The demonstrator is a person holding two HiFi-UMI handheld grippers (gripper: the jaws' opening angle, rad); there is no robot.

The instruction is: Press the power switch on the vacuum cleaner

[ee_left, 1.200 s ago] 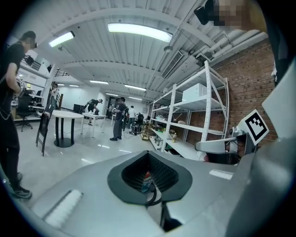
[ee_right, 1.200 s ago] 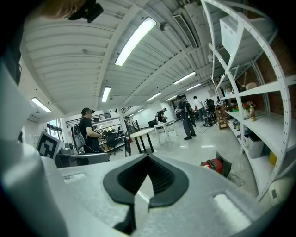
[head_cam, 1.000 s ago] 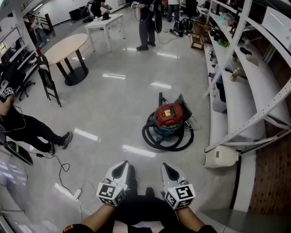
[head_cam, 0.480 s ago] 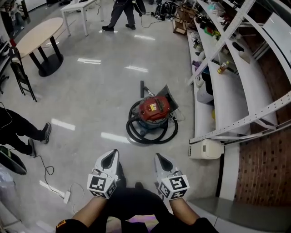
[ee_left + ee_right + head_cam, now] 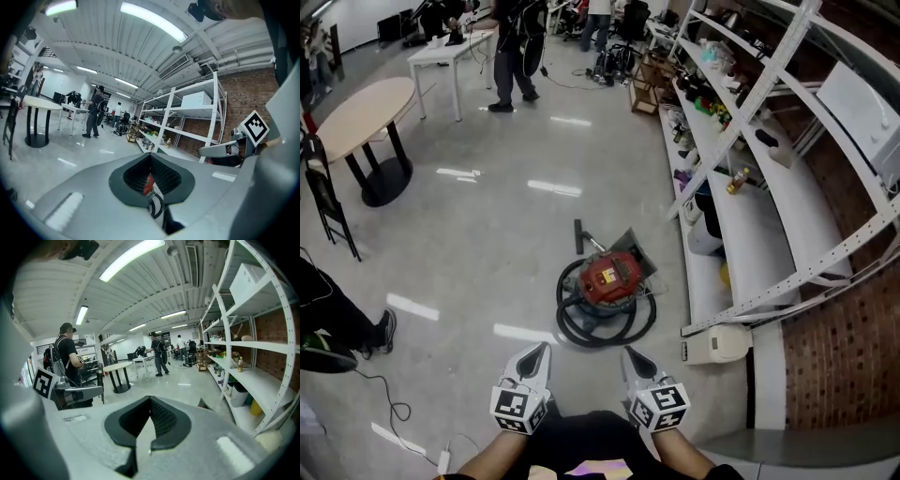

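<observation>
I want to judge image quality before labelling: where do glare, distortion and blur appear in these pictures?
Head view: ceiling lights leave bright glare streaks on the glossy floor, the shelf rack bows from the wide lens, the vacuum cleaner is sharp. Left gripper view: dark rounded corners, the near jaws soft. Right gripper view: the ceiling light strip is blown out.

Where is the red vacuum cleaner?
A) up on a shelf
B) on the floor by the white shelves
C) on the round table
B: the red vacuum cleaner sits on the floor, with its black hose looped round it, just beside the white shelves.
</observation>
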